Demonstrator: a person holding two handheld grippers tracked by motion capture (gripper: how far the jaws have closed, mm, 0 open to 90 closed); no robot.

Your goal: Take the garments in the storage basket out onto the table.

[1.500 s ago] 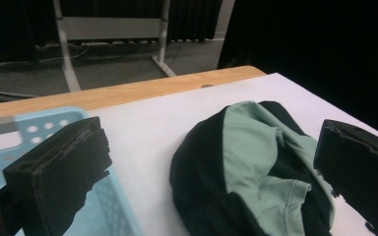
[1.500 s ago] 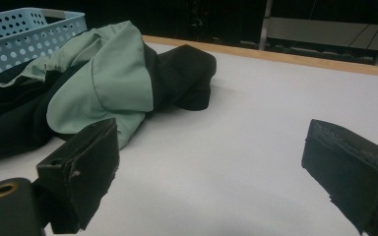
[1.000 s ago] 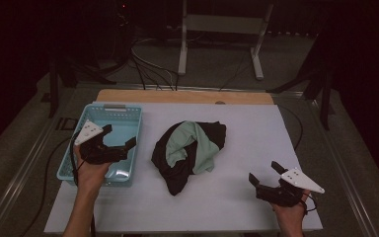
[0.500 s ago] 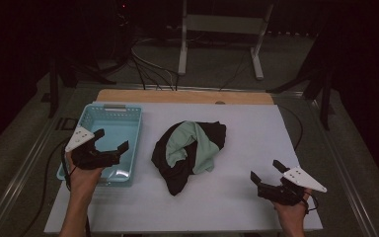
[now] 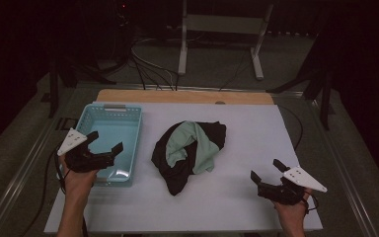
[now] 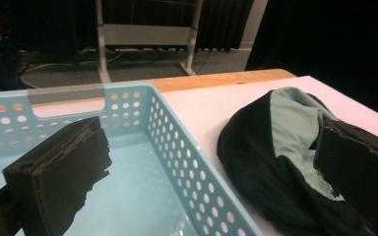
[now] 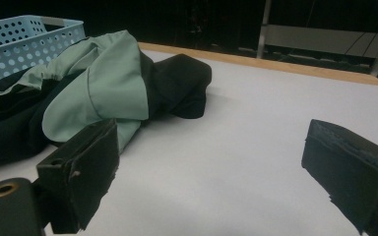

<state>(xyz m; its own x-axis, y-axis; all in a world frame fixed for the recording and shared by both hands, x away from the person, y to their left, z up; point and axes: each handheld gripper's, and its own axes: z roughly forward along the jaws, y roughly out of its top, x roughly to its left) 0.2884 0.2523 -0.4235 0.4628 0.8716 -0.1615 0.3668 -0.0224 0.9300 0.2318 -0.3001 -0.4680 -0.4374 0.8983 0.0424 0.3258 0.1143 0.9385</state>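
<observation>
A crumpled black and pale green garment (image 5: pixel 190 150) lies in a heap on the middle of the white table (image 5: pixel 256 128). The same garment (image 6: pixel 285 157) shows at the right of the left gripper view, and it (image 7: pixel 88 98) shows at the left of the right gripper view. A light blue perforated basket (image 5: pixel 128 129) stands empty at the table's left. My left gripper (image 5: pixel 104 140) hovers open over the basket's near end, jaws wide apart with nothing between them. My right gripper (image 5: pixel 266 170) is open near the front right of the table, well clear of the garment.
A bare wooden strip (image 5: pixel 177 96) runs along the table's far edge. Beyond it, a white metal stand (image 5: pixel 222 24) and cables (image 5: pixel 148 64) sit on the floor. Metal rails (image 5: pixel 24 168) flank both sides of the table.
My left gripper has drifted left and slightly toward me, staying over the basket's near end. The right gripper has barely shifted. Garment and basket have not moved.
</observation>
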